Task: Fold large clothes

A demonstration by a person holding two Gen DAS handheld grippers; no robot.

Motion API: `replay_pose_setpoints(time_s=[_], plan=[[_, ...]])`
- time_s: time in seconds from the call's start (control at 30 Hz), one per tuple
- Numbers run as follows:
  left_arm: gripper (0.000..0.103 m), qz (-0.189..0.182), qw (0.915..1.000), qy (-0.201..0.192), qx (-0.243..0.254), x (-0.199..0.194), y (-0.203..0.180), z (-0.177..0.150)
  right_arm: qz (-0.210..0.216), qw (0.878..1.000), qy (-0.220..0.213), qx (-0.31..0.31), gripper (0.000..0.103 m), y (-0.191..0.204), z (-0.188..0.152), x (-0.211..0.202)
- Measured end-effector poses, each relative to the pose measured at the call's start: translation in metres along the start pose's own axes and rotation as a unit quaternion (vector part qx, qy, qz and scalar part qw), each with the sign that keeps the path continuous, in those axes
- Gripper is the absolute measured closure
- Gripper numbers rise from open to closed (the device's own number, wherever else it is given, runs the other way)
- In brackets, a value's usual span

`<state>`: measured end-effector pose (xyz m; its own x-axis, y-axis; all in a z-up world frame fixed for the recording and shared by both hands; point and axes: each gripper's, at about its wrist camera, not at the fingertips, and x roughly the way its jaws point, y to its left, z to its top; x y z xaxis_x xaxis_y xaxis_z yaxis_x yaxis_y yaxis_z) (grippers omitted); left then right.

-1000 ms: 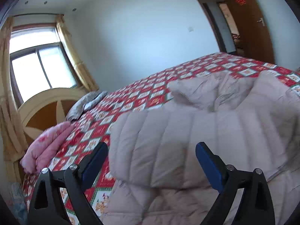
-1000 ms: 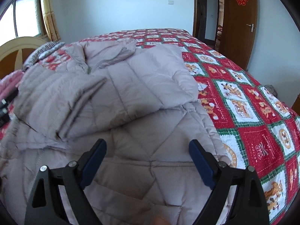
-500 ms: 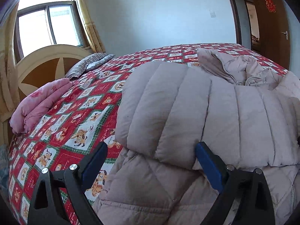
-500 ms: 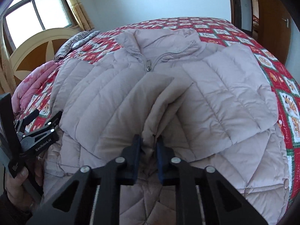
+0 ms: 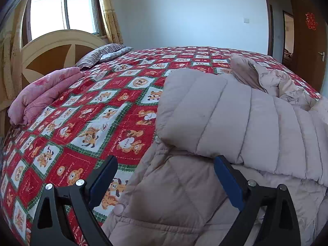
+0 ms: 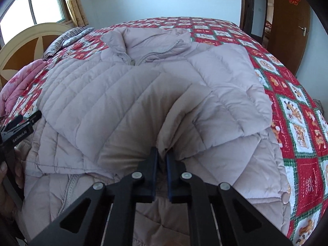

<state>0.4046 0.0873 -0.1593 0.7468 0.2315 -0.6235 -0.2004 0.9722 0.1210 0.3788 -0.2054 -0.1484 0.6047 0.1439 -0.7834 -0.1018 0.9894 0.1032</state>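
R tongs [image 6: 162, 153] angled dn, pinching jacket [image 6: 127, 94] fold | L tongs [image 5: 166, 176] wide, over hem

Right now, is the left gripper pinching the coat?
No, the left gripper is wide open, with the coat lying loose between its fingers.

Bright daylight from the window [image 5: 63, 8], sharp frames, strong fisheye bending at edges.

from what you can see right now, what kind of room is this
Most likely a home bedroom. A large bed with a red patterned bedspread fills the view, a rounded headboard stands under a curtained window, and a striped pillow lies at its head.
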Motion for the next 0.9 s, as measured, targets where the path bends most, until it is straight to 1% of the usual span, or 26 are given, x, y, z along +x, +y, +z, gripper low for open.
replay_pose_setpoints(time_s=[0.03,0.1,0.13,0.17,0.23,0.27,0.33,0.4,0.43,0.47,0.5,0.57,0.63,0.7,0.77,0.9], plan=[[0.008,0.010,0.9999,-0.002,0.005,-0.002,0.002,0.002,0.002,1.000,-0.003,0.004,0.092,-0.002,-0.001,-0.003],[0.008,0.025,0.9995,-0.015,0.008,-0.009,0.007,0.008,-0.010,1.000,-0.010,0.014,0.078,-0.007,-0.002,-0.009],[0.008,0.031,0.9992,-0.025,0.006,-0.014,0.010,0.011,-0.024,0.999,-0.017,0.018,0.063,-0.009,-0.002,-0.014],[0.008,0.036,0.9988,-0.033,0.003,-0.018,0.013,0.017,-0.034,0.999,-0.027,0.023,0.052,-0.010,-0.001,-0.021],[0.008,0.038,0.9982,-0.045,-0.005,-0.024,0.016,0.029,-0.051,0.997,-0.055,0.029,0.046,-0.007,0.003,-0.034],[0.008,0.035,0.9981,-0.051,-0.007,-0.025,0.015,0.035,-0.058,0.996,-0.067,0.029,0.046,-0.005,0.006,-0.039],[0.008,0.030,0.9978,-0.058,0.003,-0.024,0.005,0.048,-0.054,0.995,-0.085,0.025,0.046,0.002,0.016,-0.042],[0.008,0.027,0.9969,-0.071,0.021,-0.019,-0.010,0.058,-0.052,0.994,-0.090,0.016,0.046,0.010,0.026,-0.036],[0.008,0.018,0.9970,-0.070,0.029,-0.015,-0.018,0.061,-0.040,0.995,-0.091,0.014,0.046,0.014,0.032,-0.030],[0.008,0.012,0.9974,-0.061,0.036,-0.006,-0.027,0.063,-0.021,0.996,-0.090,0.011,0.046,0.017,0.036,-0.022],[0.008,0.008,0.9978,-0.050,0.041,0.003,-0.035,0.064,-0.013,0.996,-0.086,0.005,0.047,0.020,0.040,-0.012],[0.008,-0.001,0.9982,-0.026,0.053,0.023,-0.048,0.061,-0.022,0.997,-0.074,-0.004,0.047,0.024,0.042,0.004],[0.008,0.014,0.9975,-0.006,0.069,0.042,-0.058,0.054,-0.014,0.998,-0.060,-0.002,0.047,0.023,0.039,0.017],[0.008,0.006,0.9975,0.015,0.069,0.056,-0.062,0.046,-0.023,0.998,-0.056,-0.005,0.047,0.021,0.034,0.024],[0.007,-0.003,0.9977,0.021,0.065,0.060,-0.061,0.043,-0.021,0.998,-0.053,-0.005,0.048,0.019,0.028,0.028],[0.004,-0.007,0.9974,0.027,0.066,0.065,-0.064,0.040,-0.026,0.999,-0.047,-0.005,0.048,0.018,0.021,0.036]])
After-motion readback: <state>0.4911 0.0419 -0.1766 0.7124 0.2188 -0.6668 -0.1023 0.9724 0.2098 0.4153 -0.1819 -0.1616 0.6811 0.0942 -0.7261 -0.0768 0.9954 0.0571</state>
